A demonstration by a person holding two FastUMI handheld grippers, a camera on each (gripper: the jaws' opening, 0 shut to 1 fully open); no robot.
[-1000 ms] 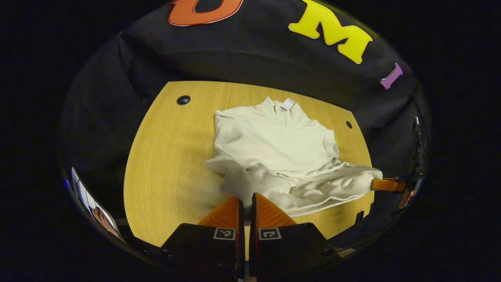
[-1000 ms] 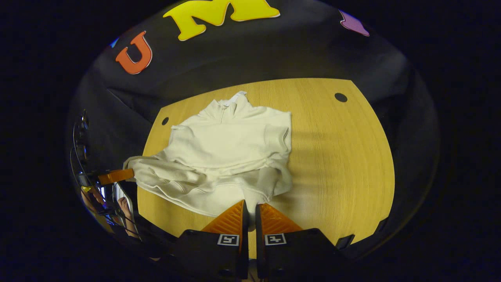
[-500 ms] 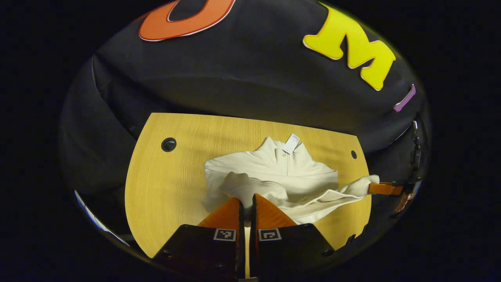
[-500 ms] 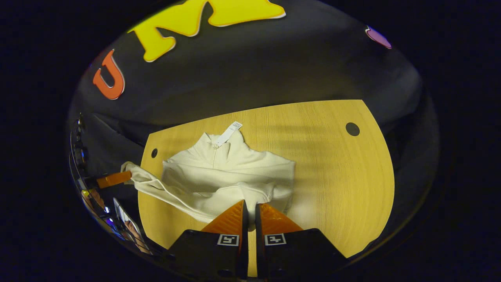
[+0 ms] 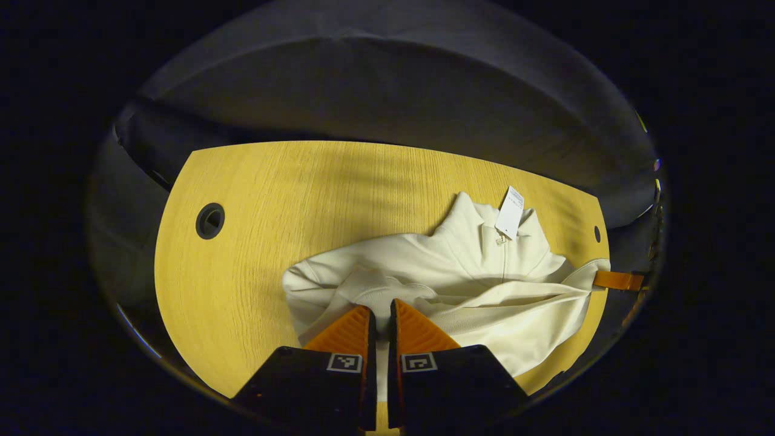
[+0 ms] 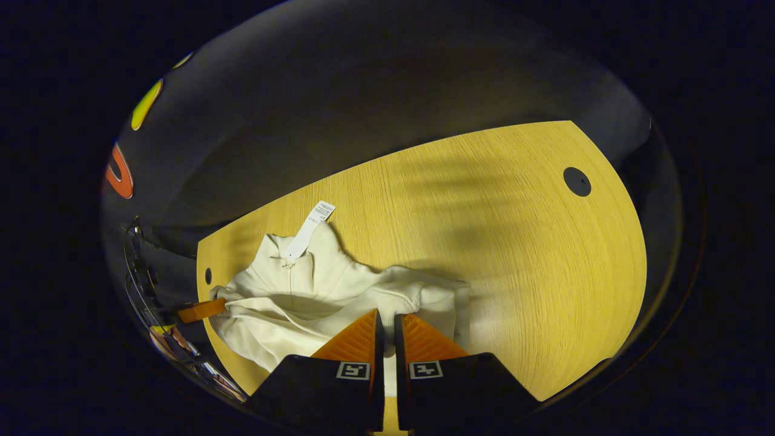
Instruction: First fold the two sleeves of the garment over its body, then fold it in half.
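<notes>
Black cloth is hanging behind the yellow wooden tabletop (image 5: 254, 200) in the left gripper view, where a cream garment (image 5: 460, 266) is lying bunched toward the right, its white tag (image 5: 510, 212) resting on the collar. The left tongs (image 5: 381, 315) are pinching a fold of the garment, and the right tongs (image 5: 617, 280) are gripping its far edge. In the right gripper view, the tabletop (image 6: 514, 242) is stretching bare to the right while the garment (image 6: 315, 290) is sitting at the left; the right tongs (image 6: 387, 324) are clamping its fabric.
</notes>
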